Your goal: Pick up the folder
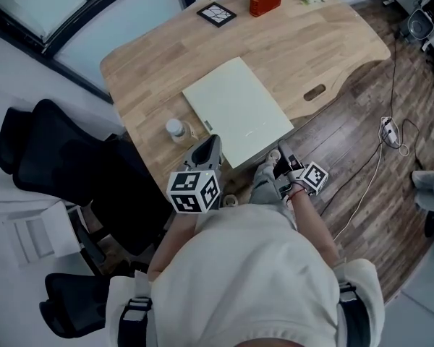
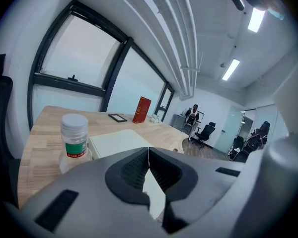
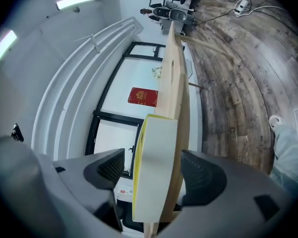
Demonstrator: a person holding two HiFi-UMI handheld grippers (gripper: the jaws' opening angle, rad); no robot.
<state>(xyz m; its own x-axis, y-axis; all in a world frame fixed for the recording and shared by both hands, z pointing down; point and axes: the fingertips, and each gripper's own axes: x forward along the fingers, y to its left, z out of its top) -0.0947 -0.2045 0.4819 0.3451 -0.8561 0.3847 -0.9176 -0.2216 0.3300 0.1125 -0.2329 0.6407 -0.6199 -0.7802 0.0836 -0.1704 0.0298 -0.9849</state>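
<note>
Straddling folder (image 1: 235,110) edge, your right gripper (image 3: 153,166) gapes wide | left gripper (image 2: 148,157) pinched shut, empty, beside folder | risk: you clamp table (image 1: 311,49) lip too.

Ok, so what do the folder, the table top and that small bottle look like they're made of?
Folder: pale, matte card or plastic, going by its flat, unglossy cover; which of the two is unclear. Table top: light wood or a wood-look laminate, with visible plank grain and a satin surface. Bottle: probably translucent plastic, with a white cap and a green label.
</note>
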